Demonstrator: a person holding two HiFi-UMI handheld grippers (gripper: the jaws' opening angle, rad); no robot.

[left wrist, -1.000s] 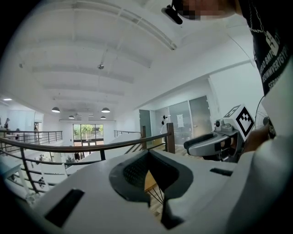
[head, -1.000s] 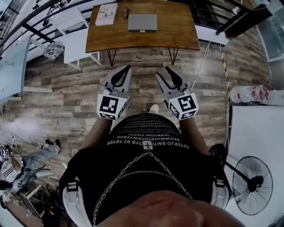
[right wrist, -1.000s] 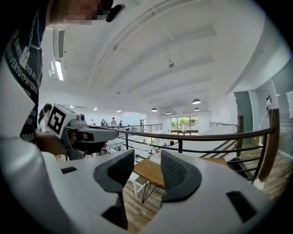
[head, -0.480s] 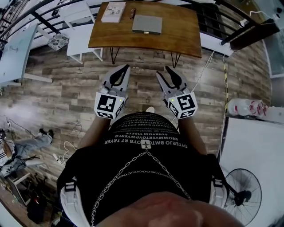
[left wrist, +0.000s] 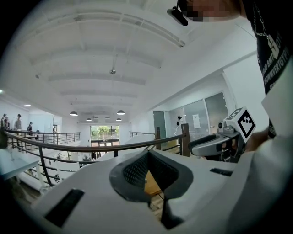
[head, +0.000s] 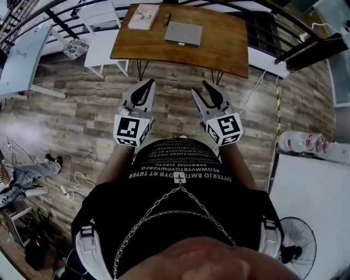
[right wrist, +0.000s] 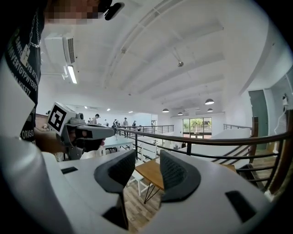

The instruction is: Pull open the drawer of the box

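Wood plank floor point(head: 76, 117) runs across the room, and at its far side a brown wooden table point(head: 224, 52) on thin black legs stands in front of a dark railing point(head: 284, 52). A person in a black shirt point(head: 180, 202) stands facing the table, well back from it, with a claw in each hand held out about level over the bare floor. The left claw point(head: 146, 83) is pressed together at the tips and grips nothing. The right claw point(head: 199, 87) is spread, its jaws having just been closing a little, with only air between them. A white chair point(head: 104, 46) sits just left of the table. The box point(head: 183, 34), flat and grey, lies on the far middle of the tabletop, well apart from both claws; from here I cannot tell which side holds its drawer or whether it is out at all. A pale book point(head: 144, 16) lies left of the box, and between them is a small dark thing point(head: 167, 19), too small to make out.
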